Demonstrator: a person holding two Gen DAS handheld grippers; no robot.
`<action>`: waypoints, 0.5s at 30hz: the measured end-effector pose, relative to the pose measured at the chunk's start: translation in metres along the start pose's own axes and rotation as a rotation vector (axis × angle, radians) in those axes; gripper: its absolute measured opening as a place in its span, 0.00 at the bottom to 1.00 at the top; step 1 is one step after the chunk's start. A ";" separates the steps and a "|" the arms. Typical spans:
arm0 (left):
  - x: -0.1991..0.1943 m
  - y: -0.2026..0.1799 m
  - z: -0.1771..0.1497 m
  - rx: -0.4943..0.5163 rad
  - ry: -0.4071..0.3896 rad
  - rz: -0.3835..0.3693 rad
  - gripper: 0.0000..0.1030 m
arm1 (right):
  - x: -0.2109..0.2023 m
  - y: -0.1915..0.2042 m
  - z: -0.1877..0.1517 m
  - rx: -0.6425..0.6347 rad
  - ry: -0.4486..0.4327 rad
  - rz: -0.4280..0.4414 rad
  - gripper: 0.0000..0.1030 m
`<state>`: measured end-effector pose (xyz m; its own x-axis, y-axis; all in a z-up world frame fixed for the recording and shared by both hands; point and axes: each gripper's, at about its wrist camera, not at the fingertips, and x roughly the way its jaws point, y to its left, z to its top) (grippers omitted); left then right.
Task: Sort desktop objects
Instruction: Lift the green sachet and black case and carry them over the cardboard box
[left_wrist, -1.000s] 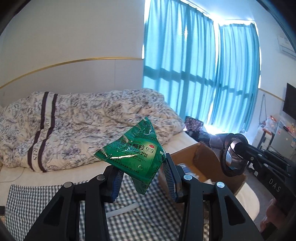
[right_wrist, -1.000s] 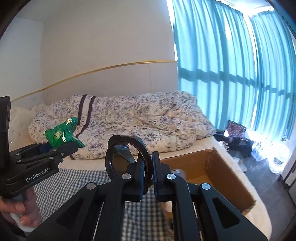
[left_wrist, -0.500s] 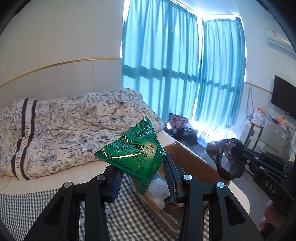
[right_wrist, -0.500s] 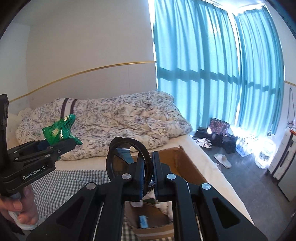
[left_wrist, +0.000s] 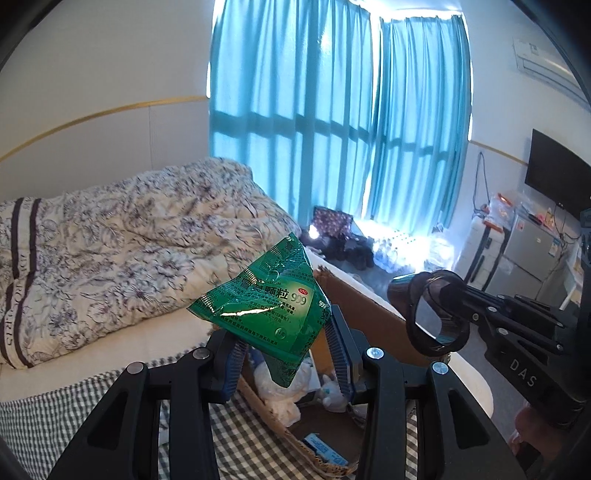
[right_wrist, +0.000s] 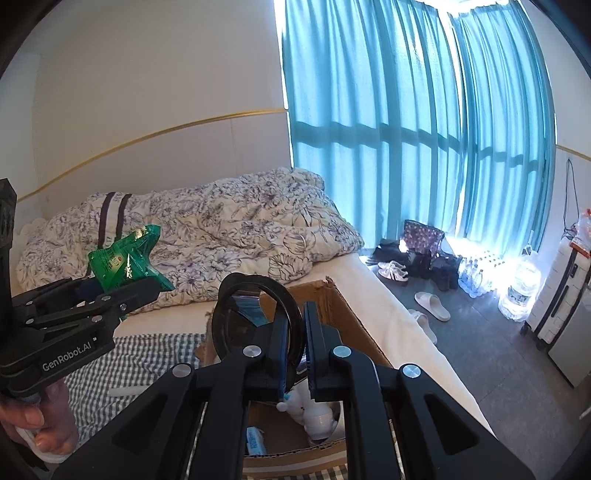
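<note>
My left gripper (left_wrist: 284, 354) is shut on a green foil sachet (left_wrist: 266, 306) and holds it in the air above the near left edge of an open cardboard box (left_wrist: 365, 314). The sachet also shows in the right wrist view (right_wrist: 125, 262). My right gripper (right_wrist: 295, 332) is shut on a round black magnifying lens (right_wrist: 255, 317), held above the same box (right_wrist: 340, 306). The lens shows at the right of the left wrist view (left_wrist: 436, 314). The box holds a white toy (right_wrist: 310, 406) and a blue packet (right_wrist: 255, 439).
The box stands on a grey checked cloth (left_wrist: 51, 417) beside a bed with a flowered duvet (left_wrist: 122, 251). Blue curtains (right_wrist: 406, 122) hang behind. Shoes and slippers (right_wrist: 432, 306) lie on the floor, with a suitcase (right_wrist: 557, 295) at the right.
Both grippers have moved to the right and tilted down over the box, whose inside now shows. Both stay shut on their objects.
</note>
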<state>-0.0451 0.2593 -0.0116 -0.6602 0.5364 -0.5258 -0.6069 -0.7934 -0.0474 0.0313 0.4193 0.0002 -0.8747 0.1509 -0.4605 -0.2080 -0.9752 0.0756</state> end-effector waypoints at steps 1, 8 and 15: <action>0.005 -0.002 -0.001 0.002 0.010 -0.007 0.41 | 0.003 -0.002 -0.001 0.004 0.006 -0.003 0.07; 0.042 -0.013 -0.011 0.018 0.083 -0.033 0.41 | 0.029 -0.017 -0.014 0.025 0.072 -0.014 0.07; 0.073 -0.016 -0.022 0.022 0.154 -0.044 0.41 | 0.056 -0.027 -0.026 0.027 0.129 -0.032 0.08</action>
<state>-0.0738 0.3049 -0.0682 -0.5579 0.5189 -0.6477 -0.6446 -0.7625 -0.0557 -0.0007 0.4496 -0.0509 -0.8042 0.1581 -0.5730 -0.2482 -0.9652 0.0820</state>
